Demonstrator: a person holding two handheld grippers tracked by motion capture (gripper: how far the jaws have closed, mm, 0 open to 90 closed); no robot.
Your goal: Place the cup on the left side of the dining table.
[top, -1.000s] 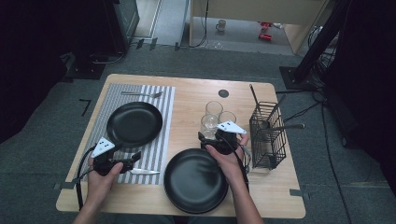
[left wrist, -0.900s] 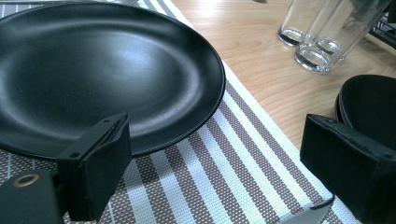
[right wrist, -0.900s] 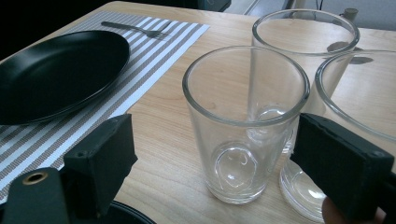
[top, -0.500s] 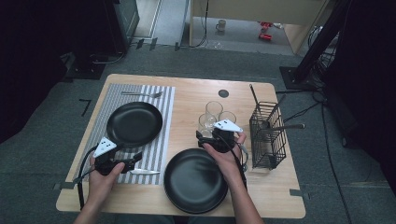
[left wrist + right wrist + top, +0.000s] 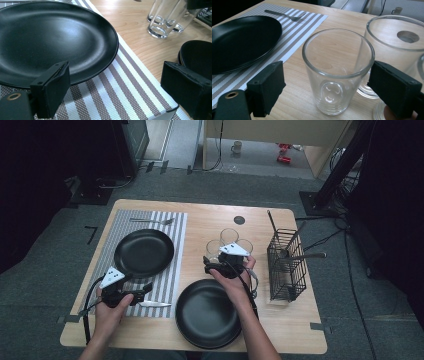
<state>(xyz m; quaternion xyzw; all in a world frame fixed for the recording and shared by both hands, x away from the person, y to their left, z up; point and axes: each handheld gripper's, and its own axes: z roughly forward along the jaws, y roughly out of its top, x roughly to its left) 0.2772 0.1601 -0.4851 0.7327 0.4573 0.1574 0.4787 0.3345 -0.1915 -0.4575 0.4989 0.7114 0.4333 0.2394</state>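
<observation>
My right gripper is open around the nearest of three clear glasses. The glass stands upright between the pads, with a clear gap at the left pad. In the high view this right gripper sits at the near side of the glasses in the middle of the table. My left gripper rests low over the striped placemat, open and empty, just in front of a black plate. In the left gripper view the left gripper has the same black plate ahead of its jaws.
A second black plate lies at the table's front edge under my right forearm. A wire basket with utensils stands at the right. A fork lies at the placemat's far end and a knife beside my left gripper.
My right gripper has shifted a little to the left, bringing the nearest glass between its jaws. The left gripper has stayed put.
</observation>
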